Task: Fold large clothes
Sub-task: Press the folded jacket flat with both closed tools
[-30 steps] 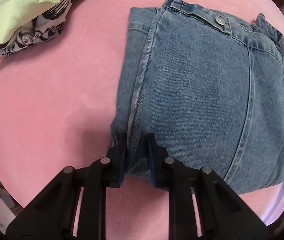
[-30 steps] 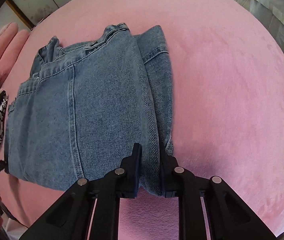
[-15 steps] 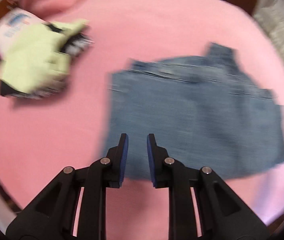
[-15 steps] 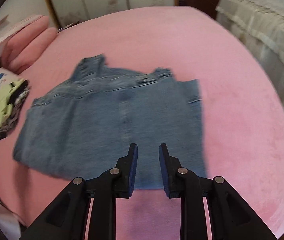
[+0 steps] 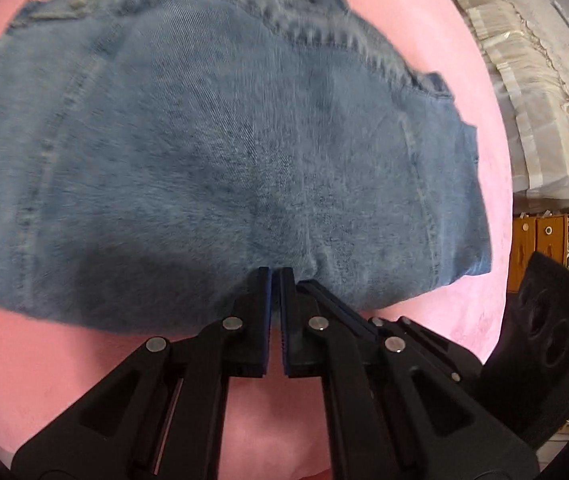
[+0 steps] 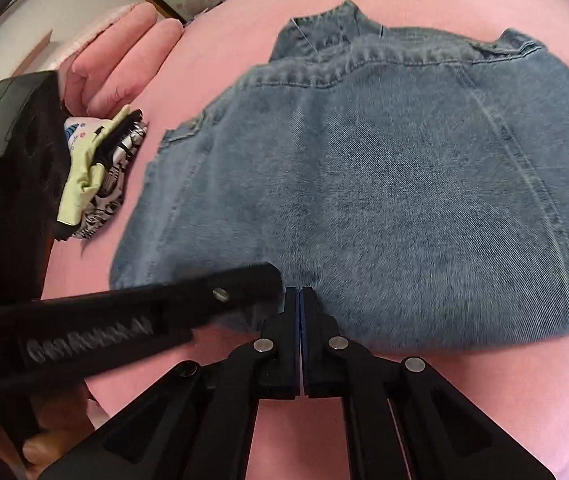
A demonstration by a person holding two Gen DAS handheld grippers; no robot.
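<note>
Lying flat on the pink bed (image 6: 464,408) is one folded denim jacket (image 6: 384,184), collar at the far edge, hem nearest the cameras. White lettering runs along the side of the left claw (image 6: 284,286) where it crosses the right wrist view, but it is too blurred to read (a string of letters, nothing more). A printed blue mark on the white item in the clothes pile (image 6: 96,168) is also unreadable.

Counted: two claws, one jacket, one small pile of other garments (pale yellow, white, and a black-and-white print), two pink pillows (image 6: 124,48) beside it.

Both claws meet at the middle of the jacket's near hem. The left claw (image 5: 275,276) has its blue-padded fingers drawn narrow with a thin gap, tips at the hem fold; whether cloth sits between them cannot be told. The right claw (image 6: 299,294) is pressed together at the same hem edge, tips just touching the denim, just beside the left one.
</note>
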